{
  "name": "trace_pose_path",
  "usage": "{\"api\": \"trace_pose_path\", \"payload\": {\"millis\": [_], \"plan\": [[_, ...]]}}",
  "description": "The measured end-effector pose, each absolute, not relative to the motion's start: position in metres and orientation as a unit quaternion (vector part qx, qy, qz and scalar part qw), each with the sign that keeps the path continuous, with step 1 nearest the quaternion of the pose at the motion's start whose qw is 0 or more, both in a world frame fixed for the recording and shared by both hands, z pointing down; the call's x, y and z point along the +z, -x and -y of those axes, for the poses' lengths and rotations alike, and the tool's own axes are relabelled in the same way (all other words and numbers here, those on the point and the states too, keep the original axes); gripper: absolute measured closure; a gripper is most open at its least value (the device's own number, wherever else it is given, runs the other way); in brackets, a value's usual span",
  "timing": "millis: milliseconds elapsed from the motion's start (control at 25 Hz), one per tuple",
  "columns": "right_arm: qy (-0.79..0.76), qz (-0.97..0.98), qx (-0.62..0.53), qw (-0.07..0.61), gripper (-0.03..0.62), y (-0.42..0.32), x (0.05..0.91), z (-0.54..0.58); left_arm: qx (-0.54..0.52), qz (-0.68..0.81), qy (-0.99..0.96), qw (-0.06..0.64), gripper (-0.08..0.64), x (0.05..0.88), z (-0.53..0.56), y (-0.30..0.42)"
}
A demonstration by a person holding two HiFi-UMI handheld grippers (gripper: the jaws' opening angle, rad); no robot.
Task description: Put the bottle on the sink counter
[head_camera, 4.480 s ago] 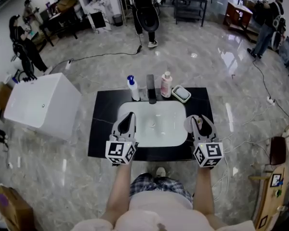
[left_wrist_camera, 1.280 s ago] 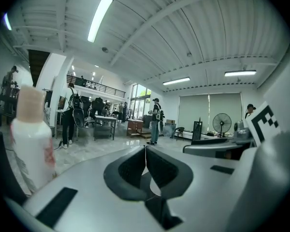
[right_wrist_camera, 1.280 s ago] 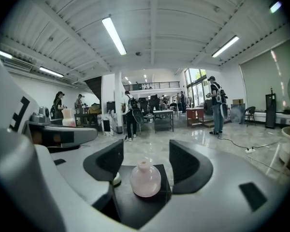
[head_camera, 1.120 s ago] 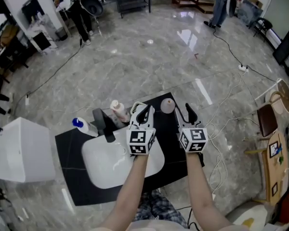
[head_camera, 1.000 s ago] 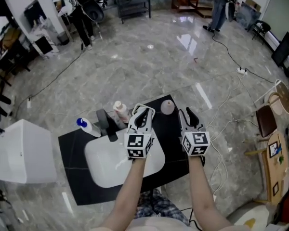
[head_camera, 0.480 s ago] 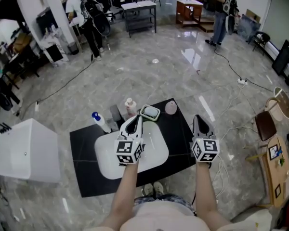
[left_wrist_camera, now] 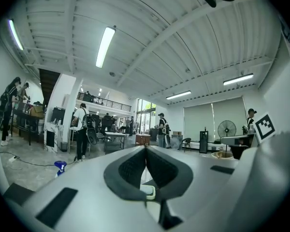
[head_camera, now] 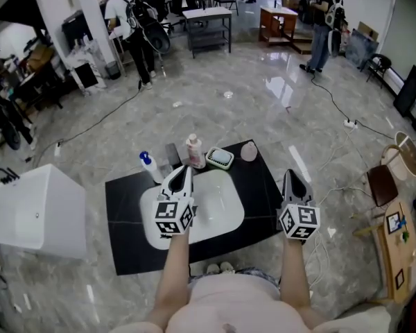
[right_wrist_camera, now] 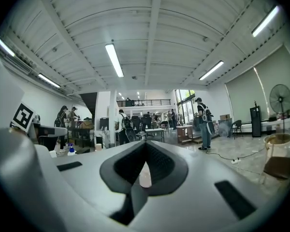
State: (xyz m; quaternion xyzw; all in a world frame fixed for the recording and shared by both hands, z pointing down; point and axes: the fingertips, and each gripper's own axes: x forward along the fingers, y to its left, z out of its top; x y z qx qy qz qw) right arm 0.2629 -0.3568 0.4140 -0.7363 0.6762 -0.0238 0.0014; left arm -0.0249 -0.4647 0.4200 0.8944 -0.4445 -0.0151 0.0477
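Both tools are clenched and empty: the left tool [head_camera: 184,172] over the basin [head_camera: 215,207], the right tool [head_camera: 290,177] by the right edge of the counter [head_camera: 125,207]. The small pink bottle [head_camera: 249,152] stands upright at the counter's far right corner, ahead-left of the right tool, which seems nearer. No label is readable.

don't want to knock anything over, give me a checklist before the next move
1. Right gripper shut and empty: ok.
2. Left gripper shut and empty, over the basin: ok.
3. Round pink bottle on the sink counter, near its back right corner: ok.
4. Bottle standing upright: cannot tell, too small.
5. Bottle apart from the soap dish: ok.
6. Right gripper clear of the bottle, off the counter's right edge: ok.
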Motion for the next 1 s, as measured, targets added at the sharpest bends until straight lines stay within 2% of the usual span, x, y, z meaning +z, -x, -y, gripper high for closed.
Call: {"api": "trace_pose_path", "payload": {"millis": [1000], "plan": [[0.717,-0.696,-0.038,-0.023,0.578,-0.247,0.426,0.348,-0.022,0.444,-0.893,0.063,0.532,0.427,0.452,0.040]]}}
